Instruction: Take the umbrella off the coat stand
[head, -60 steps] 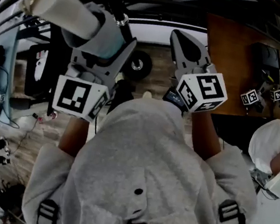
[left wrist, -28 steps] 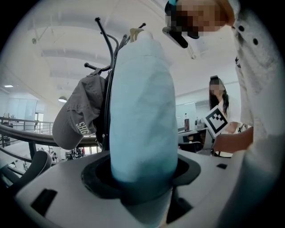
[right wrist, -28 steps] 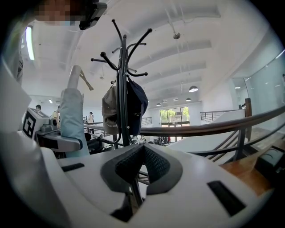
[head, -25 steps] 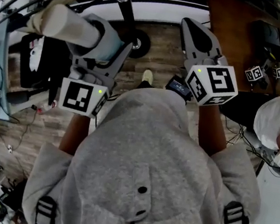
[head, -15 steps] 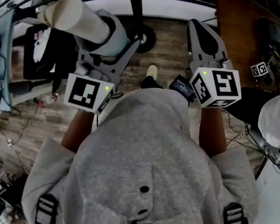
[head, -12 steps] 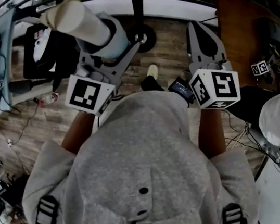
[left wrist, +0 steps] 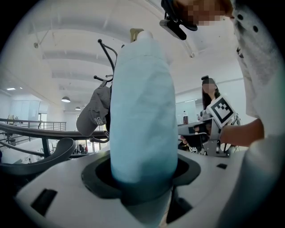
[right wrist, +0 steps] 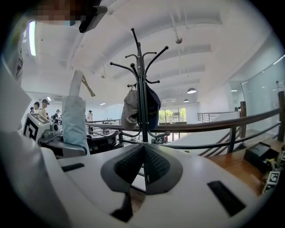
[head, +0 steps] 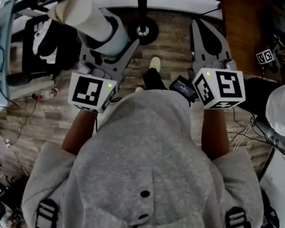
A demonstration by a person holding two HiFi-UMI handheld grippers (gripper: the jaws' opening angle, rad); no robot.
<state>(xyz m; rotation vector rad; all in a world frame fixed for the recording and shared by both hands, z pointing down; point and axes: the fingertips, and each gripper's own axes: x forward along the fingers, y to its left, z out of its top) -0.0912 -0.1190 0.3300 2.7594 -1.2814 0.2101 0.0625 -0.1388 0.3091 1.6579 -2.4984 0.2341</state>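
- Looking down in the head view, I have my left gripper point(head: 107, 38) clamped round the folded pale-blue umbrella point(head: 90, 18), its cream end pointing up and left. The coat stand point(head: 141, 0) has its pole just beside the umbrella and its round base on the wooden floor point(head: 169, 48). My right gripper point(head: 200, 28) is alongside, carrying nothing.
- In the left gripper view, the umbrella point(left wrist: 141, 111) fills the middle, upright, with my jaws pressed against its sleeve on both sides. Behind it to the left are the stand's hooks point(left wrist: 106, 55) and a grey cap point(left wrist: 93, 116) hanging under a pale ceiling point(left wrist: 67, 40).
- In the right gripper view, my jaws meet with nothing between them. The coat stand point(right wrist: 141, 93) is straight ahead and well beyond them, with the grey cap point(right wrist: 130, 111) on it. The umbrella point(right wrist: 73, 120) stands apart from it at the left. A curved railing point(right wrist: 222, 124) crosses behind.
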